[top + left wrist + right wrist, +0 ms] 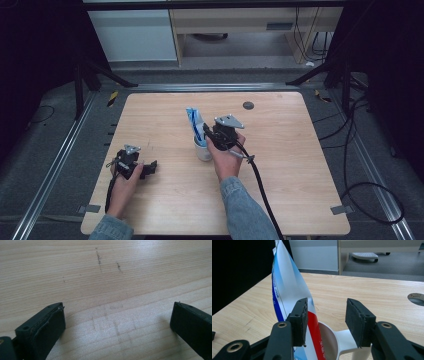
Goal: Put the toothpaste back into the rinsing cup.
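A white mug (202, 150) stands near the middle of the wooden table (285, 130), with a blue, white and red tube (195, 121) upright in it. My right gripper (206, 131) hovers at the mug's right side, over its rim. In the right gripper view its jaws (327, 317) stand open. The tube (287, 287) rises just beyond the left jaw, and the mug's rim and handle (343, 336) lie below the gap. No pad presses on anything. My left gripper (150, 168) rests low on the table at the left, open (117, 322) over bare wood.
A round dark grommet hole (248, 105) sits in the tabletop at the back right. The right gripper's black cable (260, 187) trails towards the front edge. Dark frame legs and cables stand on the floor around the table.
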Tool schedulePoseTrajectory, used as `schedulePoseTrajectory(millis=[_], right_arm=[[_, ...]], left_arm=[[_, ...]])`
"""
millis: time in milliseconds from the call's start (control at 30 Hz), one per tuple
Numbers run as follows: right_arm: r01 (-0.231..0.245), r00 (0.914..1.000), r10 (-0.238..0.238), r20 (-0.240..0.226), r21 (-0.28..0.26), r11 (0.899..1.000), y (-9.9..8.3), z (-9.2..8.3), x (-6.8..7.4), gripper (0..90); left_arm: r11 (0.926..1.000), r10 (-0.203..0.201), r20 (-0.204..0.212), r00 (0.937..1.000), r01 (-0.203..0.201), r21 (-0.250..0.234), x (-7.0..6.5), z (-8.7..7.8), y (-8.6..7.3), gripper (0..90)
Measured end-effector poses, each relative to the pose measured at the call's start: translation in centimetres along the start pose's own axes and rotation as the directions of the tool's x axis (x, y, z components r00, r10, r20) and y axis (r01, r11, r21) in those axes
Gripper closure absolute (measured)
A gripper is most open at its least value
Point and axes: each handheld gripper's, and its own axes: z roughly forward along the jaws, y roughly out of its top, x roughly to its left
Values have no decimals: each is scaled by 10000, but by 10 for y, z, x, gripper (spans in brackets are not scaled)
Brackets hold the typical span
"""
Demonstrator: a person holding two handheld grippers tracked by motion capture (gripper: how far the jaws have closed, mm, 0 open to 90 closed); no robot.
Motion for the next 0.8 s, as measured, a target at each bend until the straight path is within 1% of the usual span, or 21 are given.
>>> schedulePoseTrajectory(millis=[300, 500, 600, 633, 667, 700, 733, 767, 800], right_arm=[[125, 9999, -125, -9, -19, 9999, 2, -3, 0, 533], [287, 9996, -287, -36, 43, 9996, 3, -5, 2, 509], [373, 9993, -372, -45, 71, 9993, 3, -6, 2, 488], [441, 9990, -441, -44, 89, 9990, 4, -6, 3, 470], [390, 9992, -388, -96, 156, 9991, 4, -6, 4, 445], [390, 9992, -388, -96, 156, 9991, 4, -6, 4, 445], [408, 9991, -406, -107, 201, 9990, 5, -6, 5, 415], [408, 9991, -406, -107, 201, 9990, 5, -6, 5, 415], [464, 9989, -462, -100, 298, 9985, 6, -6, 6, 382]], left_arm=[[10000, -2, 3, 10000, 2, 1, 0, 0, 0, 0], [10000, -1, 3, 10000, 1, 3, 0, 0, 0, 0], [10000, 3, -1, 10000, -3, 2, 0, 0, 0, 0], [10000, 2, 0, 10000, -2, 2, 0, 0, 0, 0], [10000, 0, 2, 10000, 0, 2, 0, 0, 0, 0], [10000, 0, 2, 10000, 0, 2, 0, 0, 0, 0], [10000, -2, 3, 10000, 2, 1, 0, 0, 0, 0], [10000, -2, 3, 10000, 2, 1, 0, 0, 0, 0], [10000, 0, 3, 10000, 0, 0, 0, 0, 0, 0]])
